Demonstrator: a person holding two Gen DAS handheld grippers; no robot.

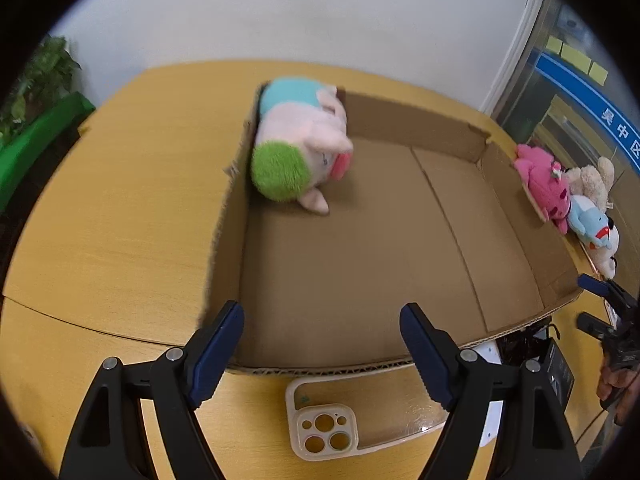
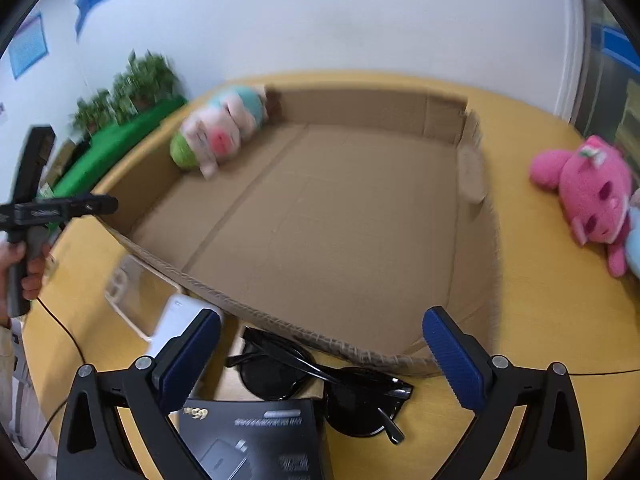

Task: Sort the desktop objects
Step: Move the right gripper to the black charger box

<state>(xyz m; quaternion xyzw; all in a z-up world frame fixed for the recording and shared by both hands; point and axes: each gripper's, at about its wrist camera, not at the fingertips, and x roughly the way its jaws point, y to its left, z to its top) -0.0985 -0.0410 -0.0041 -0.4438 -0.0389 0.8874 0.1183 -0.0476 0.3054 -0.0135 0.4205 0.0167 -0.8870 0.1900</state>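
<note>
A shallow cardboard box (image 1: 360, 248) (image 2: 320, 220) lies on the wooden table. In its far left corner rests a pink pig plush (image 1: 300, 144) (image 2: 218, 128) with green and teal patches. My left gripper (image 1: 322, 354) hangs open over the box's near wall, above a clear phone case (image 1: 332, 424) on the table. My right gripper (image 2: 322, 360) is open too, with nothing between its fingers; below it lie black sunglasses (image 2: 320, 384) and a black carton (image 2: 256, 440). A white device (image 2: 176, 328) lies beside them.
A pink plush (image 1: 544, 184) (image 2: 588, 196), a cream bear (image 1: 592, 180) and a blue plush (image 1: 592, 224) lie on the table right of the box. A green surface (image 1: 36, 140) with plants (image 2: 128, 88) stands beyond the table at the left. A person's hand (image 2: 20, 268) grips the other tool's handle.
</note>
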